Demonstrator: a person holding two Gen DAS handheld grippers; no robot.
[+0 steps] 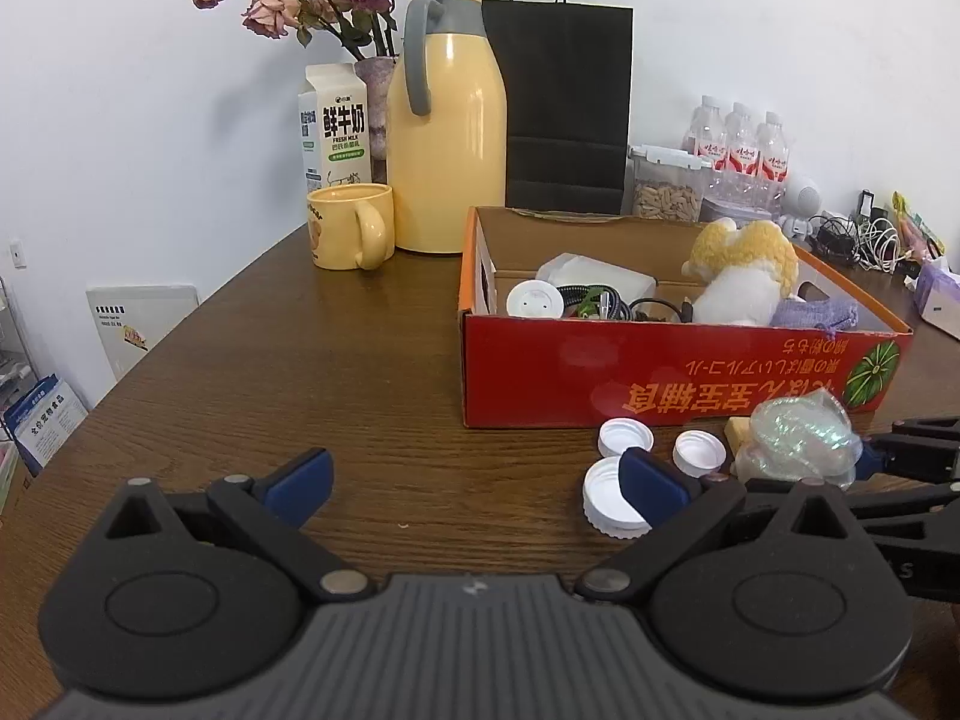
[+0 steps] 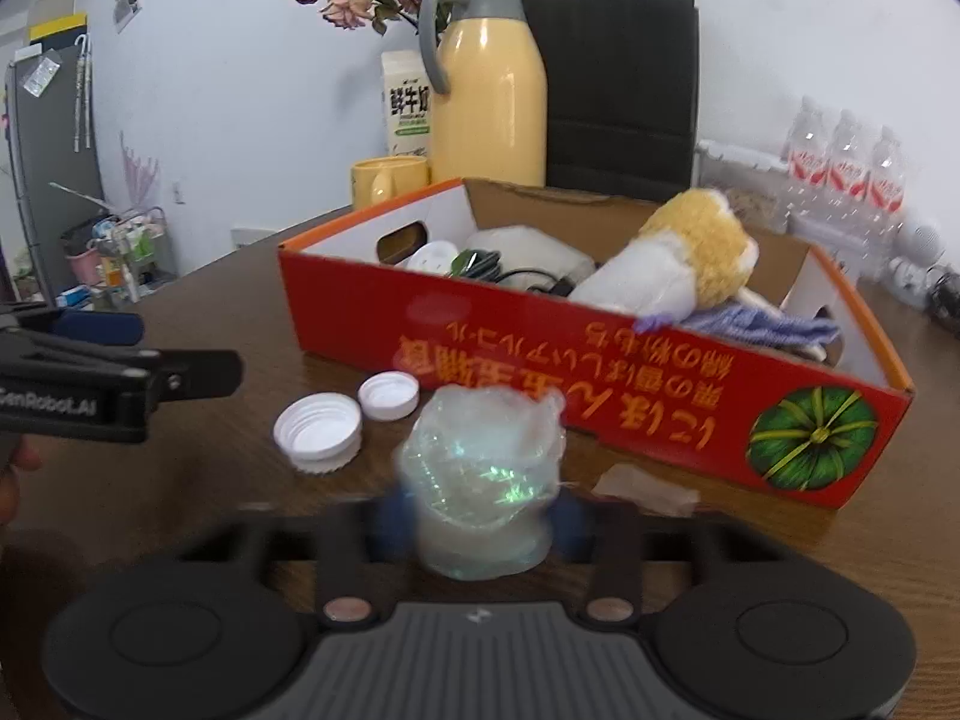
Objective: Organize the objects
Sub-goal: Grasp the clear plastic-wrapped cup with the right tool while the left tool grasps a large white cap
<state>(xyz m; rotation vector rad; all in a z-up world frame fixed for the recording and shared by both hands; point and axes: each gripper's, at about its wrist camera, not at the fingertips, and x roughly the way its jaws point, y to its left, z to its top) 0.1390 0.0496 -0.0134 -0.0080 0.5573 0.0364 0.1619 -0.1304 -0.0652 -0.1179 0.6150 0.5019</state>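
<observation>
Right gripper [image 2: 480, 519] clamped on crumpled plastic wrap [image 2: 480, 480], low centre of its frame, on the table; left gripper [image 1: 477, 480] spread wide, empty.
Three white caps [image 1: 624, 438] still loose ahead of it; red box [image 1: 660, 372] behind already holds plush toy [image 1: 741, 276] and cables.

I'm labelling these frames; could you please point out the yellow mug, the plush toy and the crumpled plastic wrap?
yellow mug [image 1: 345, 225]: left wrist view, front wall.
plush toy [image 2: 672, 264]: right wrist view, body.
crumpled plastic wrap [image 2: 483, 474]: right wrist view, middle.
</observation>
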